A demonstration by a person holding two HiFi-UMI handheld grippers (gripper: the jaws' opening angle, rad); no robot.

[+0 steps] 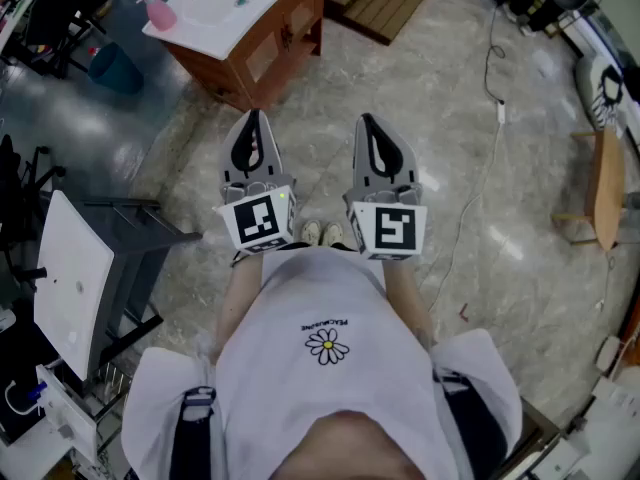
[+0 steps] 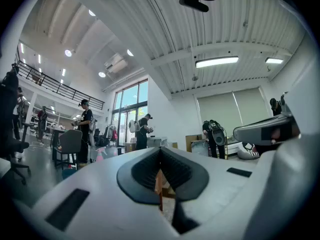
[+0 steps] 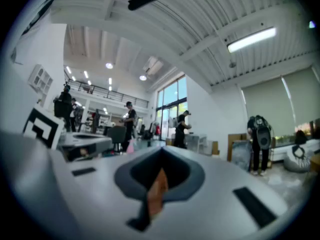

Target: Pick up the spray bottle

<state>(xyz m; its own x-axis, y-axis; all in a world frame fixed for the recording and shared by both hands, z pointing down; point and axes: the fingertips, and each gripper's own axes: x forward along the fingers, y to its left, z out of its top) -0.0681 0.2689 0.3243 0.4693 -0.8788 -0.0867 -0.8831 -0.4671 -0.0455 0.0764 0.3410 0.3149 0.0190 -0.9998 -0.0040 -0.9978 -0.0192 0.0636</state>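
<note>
Left claw (image 1: 252,123) shut tight, tips met on nothing; white shell, dark ribbed pads. From far left: round blue bin (image 1: 115,68) on the floor, contents not readable. Just right of it, pink spray bottle (image 1: 157,10) upright near the left edge of the white counter (image 1: 245,13), well apart from both claws. Smooth glossy top over a boxy wooden cabinet (image 1: 265,53). Right claw (image 1: 370,126) likewise closed and empty, level beside the left. Polished marbled stone floor (image 1: 470,88) underneath.
</note>
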